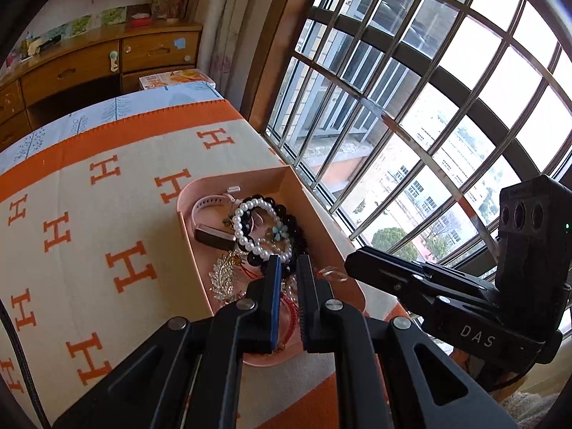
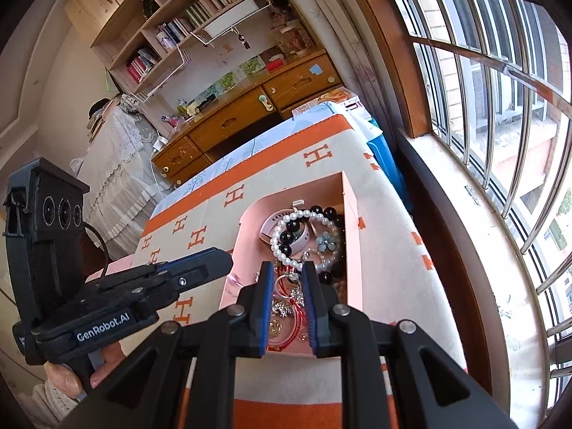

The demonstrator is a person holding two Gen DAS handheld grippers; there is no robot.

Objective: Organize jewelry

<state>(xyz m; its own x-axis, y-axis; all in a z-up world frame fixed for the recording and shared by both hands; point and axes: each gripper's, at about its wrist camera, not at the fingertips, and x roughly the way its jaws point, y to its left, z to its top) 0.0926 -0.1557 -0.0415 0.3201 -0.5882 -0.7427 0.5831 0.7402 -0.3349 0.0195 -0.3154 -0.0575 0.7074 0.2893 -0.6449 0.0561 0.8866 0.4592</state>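
Hovering: two grippers, left [image 1: 289,262], right [image 2: 287,270] | one pink tray [image 1: 186,228] | one pearl bracelet [image 1: 240,230]

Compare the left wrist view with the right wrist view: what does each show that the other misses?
Only the left wrist view shows the silver leaf-shaped brooch clearly, lying at the tray's near left.

Only the right wrist view shows the wooden bookshelf with books, the lace-covered furniture and the person's hand on the left gripper.

Both show the pink rectangular tray on the orange-and-cream H-patterned cloth, the white pearl bracelet, the turquoise flower charm, the barred window and the right gripper, open like the left.
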